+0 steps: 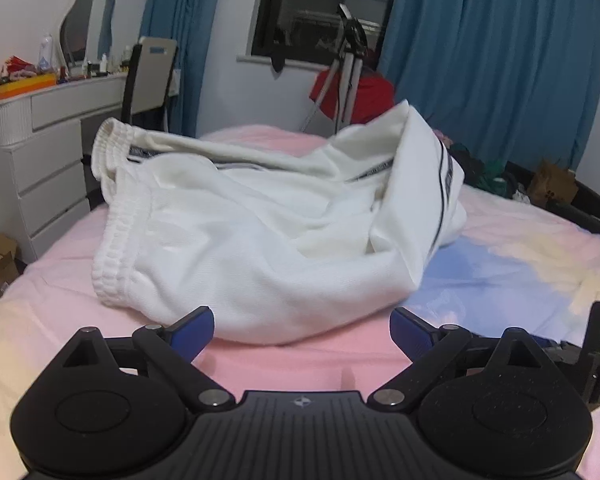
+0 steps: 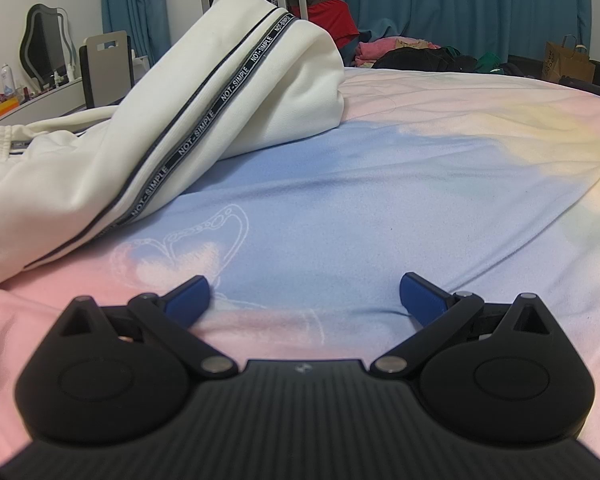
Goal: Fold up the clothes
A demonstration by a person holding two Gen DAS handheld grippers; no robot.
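White sweatpants (image 1: 240, 232) with an elastic waistband and a dark "NOT-SIMPLE" side stripe lie bunched on the bed. In the right wrist view they (image 2: 148, 128) fill the left, one leg draped up over the heap. My left gripper (image 1: 302, 330) is open and empty, low over the sheet just in front of the near edge of the pants. My right gripper (image 2: 304, 296) is open and empty over the bare blue and pink sheet, to the right of the pants and apart from them.
The bed sheet (image 2: 380, 184) is pink, blue and yellow with a butterfly print. A white dresser (image 1: 40, 160) and a chair (image 1: 152, 76) stand to the left. A tripod (image 1: 348, 72), a pile of clothes (image 2: 420, 54) and a paper bag (image 2: 568, 62) are at the far side.
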